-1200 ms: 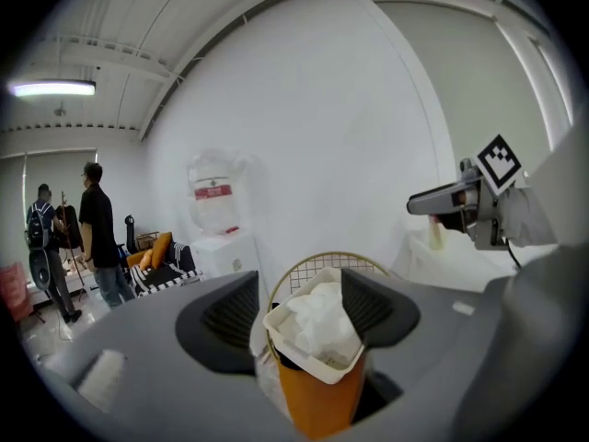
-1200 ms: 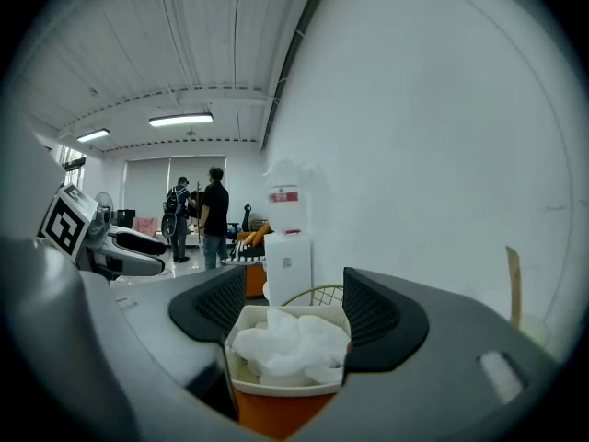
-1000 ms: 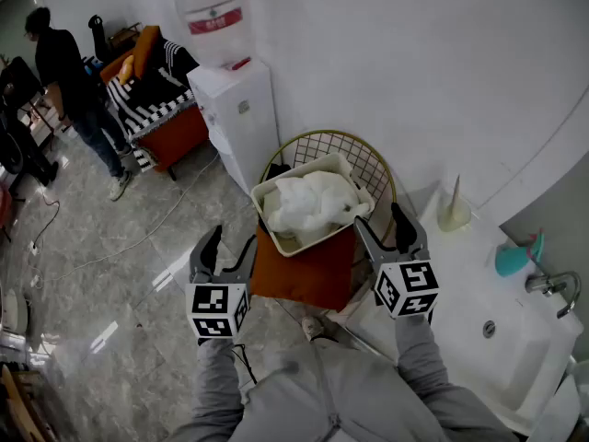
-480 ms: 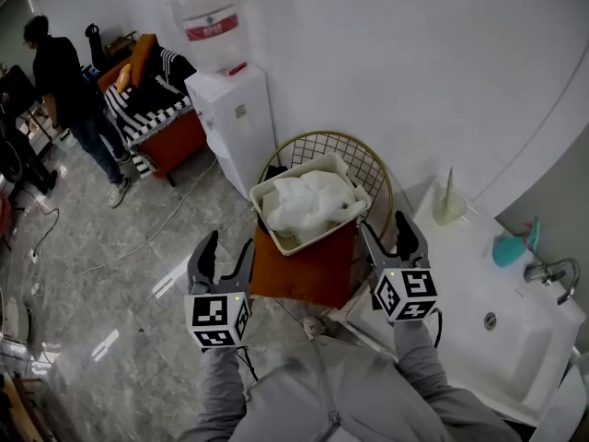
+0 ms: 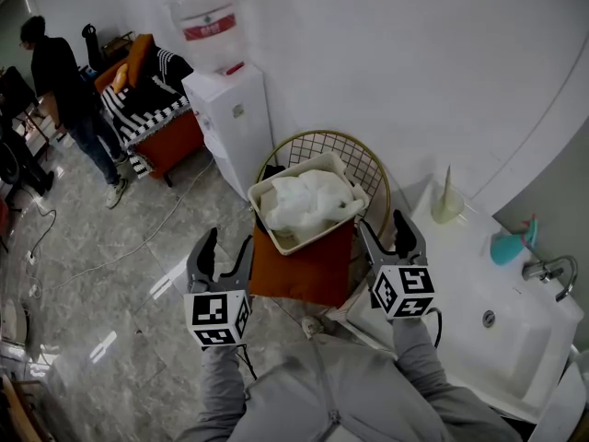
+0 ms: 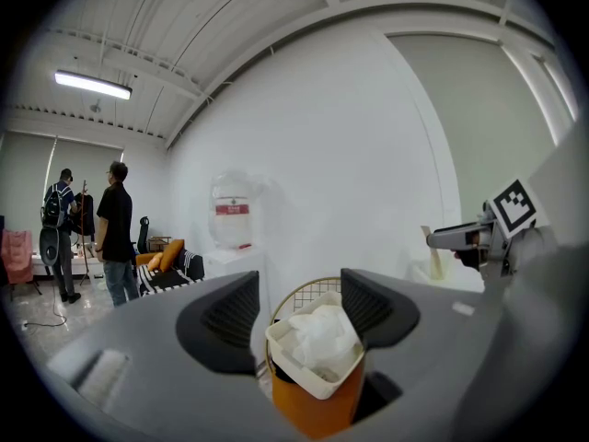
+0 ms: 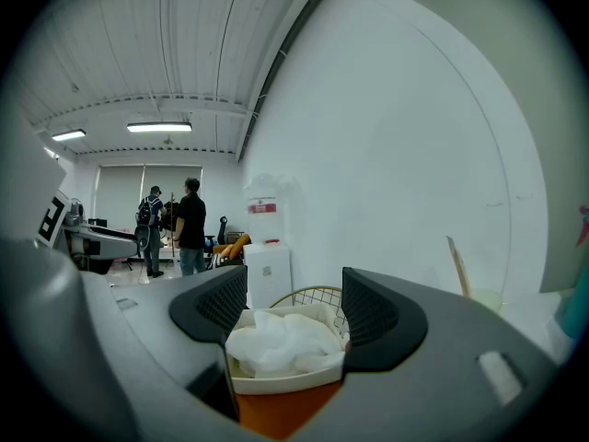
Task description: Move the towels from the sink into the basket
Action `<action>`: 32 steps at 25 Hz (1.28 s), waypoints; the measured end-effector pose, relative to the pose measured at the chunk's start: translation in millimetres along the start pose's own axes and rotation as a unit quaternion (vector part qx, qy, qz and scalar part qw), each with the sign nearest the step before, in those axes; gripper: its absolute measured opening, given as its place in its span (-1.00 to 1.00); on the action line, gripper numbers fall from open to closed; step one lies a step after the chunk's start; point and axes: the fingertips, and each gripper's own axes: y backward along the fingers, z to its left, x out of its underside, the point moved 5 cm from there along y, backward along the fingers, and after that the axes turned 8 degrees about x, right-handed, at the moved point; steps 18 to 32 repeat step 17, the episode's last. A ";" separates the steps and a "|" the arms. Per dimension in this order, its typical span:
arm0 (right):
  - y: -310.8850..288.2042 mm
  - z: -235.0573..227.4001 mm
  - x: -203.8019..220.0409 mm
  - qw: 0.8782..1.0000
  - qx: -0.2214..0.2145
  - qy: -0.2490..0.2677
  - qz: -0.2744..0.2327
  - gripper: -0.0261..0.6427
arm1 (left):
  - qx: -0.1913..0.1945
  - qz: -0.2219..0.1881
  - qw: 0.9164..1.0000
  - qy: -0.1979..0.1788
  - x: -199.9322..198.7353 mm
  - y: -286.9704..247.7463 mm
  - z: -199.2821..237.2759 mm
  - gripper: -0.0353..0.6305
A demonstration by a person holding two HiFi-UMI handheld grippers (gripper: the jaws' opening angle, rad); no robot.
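Note:
A cream basket [image 5: 260, 197] sits on the orange cushion [image 5: 308, 267] of a gold wire chair [image 5: 354, 155], with white towels [image 5: 310, 201] heaped inside it. My left gripper [image 5: 224, 250] hovers over the floor, left of the cushion, open and holding nothing. At the cushion's right edge, between chair and sink [image 5: 525, 353], my right gripper [image 5: 385, 234] is also open and holds nothing. In the left gripper view, basket [image 6: 313, 383] and towels [image 6: 322, 334] show beyond the gripper [image 6: 296, 309]. The right gripper view shows the gripper [image 7: 293, 304] facing the basket [image 7: 285, 378] and towels [image 7: 281, 343]. The sink basin shows only its drain [image 5: 488, 319].
A white water dispenser [image 5: 232, 109] stands left of the chair. A sofa with a striped blanket [image 5: 152, 104] and a person [image 5: 64, 67] are at far left. On the sink counter are a slim bottle [image 5: 447, 203], a teal object [image 5: 508, 245] and a faucet [image 5: 545, 270]. A cable [image 5: 138, 238] crosses the floor.
Both grippers stay open and have hardly moved. The right one has eased slightly down and left, and the view has drifted a little.

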 end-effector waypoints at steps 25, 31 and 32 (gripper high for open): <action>-4.7 1.7 0.6 1.000 -0.001 0.001 0.000 0.00 | -0.004 -0.002 1.000 0.005 3.8 -3.1 2.8 0.09; -4.7 1.7 0.6 1.000 -0.001 0.001 0.000 0.00 | -0.004 -0.002 1.000 0.005 3.8 -3.1 2.8 0.09; -4.7 1.7 0.6 1.000 -0.001 0.001 0.000 0.00 | -0.004 -0.002 1.000 0.005 3.8 -3.1 2.8 0.09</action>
